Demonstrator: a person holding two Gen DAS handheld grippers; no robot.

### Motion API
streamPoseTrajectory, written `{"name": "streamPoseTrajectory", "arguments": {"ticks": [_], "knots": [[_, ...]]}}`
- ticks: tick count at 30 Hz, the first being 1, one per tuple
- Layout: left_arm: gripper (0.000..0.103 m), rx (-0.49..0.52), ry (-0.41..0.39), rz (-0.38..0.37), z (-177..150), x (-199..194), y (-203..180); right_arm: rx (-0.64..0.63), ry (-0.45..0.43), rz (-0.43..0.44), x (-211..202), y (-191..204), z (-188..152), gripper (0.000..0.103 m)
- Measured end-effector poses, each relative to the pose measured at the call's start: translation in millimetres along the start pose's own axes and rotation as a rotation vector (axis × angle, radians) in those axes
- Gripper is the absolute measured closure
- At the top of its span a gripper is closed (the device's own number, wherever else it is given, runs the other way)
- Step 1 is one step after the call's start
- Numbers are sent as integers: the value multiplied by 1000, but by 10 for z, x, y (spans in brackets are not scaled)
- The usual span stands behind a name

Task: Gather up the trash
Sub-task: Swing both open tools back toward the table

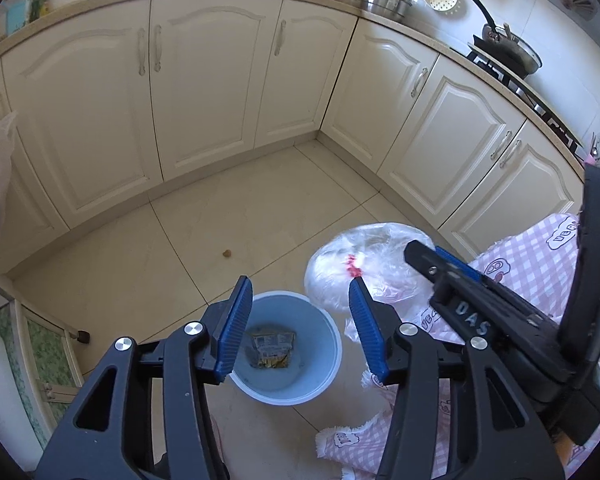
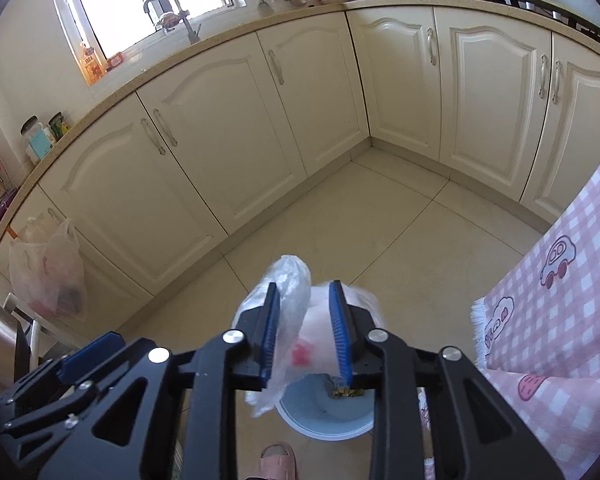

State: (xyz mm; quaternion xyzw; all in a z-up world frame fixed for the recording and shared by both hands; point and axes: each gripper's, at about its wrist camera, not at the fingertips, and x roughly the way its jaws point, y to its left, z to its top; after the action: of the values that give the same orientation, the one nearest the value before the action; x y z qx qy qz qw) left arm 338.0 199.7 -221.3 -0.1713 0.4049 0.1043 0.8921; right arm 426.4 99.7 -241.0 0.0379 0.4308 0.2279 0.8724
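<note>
Left gripper [image 1: 300, 320], jaws apart and empty, hangs over the pale blue round plastic bin [image 1: 324, 336], where a crumpled yellow-printed wrapper [image 1: 271, 350] already lies. Right gripper [image 2: 306, 328], jaws parted, has the clear crumpled plastic bag [image 2: 289, 304] loose between them above the bin, seemingly mid-drop. Farther off, a small brown scrap [image 1: 227, 254] remains on the tiled floor [image 1: 259, 216].

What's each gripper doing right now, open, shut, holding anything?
Left gripper: jaws open, nothing between them, above the blue bin.
Right gripper: jaws open, clear plastic bag draped between them; no firm pinch visible.
</note>
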Motion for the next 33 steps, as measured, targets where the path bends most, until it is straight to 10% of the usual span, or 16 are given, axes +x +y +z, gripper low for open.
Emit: {"name": "streamPoseTrajectory", "arguments": {"ticks": [6,25,33], "knots": [[53,18,-34,-8,24,-194,-113,2,-22,-18,-201,-37,-1,54],[48,3,-34,32,78,-231,-99,98,67,60,7,-157,57,43],[48,34,-80,-31,126,-428,-362,65,-77,-71,-670,-278,115,43]]}}
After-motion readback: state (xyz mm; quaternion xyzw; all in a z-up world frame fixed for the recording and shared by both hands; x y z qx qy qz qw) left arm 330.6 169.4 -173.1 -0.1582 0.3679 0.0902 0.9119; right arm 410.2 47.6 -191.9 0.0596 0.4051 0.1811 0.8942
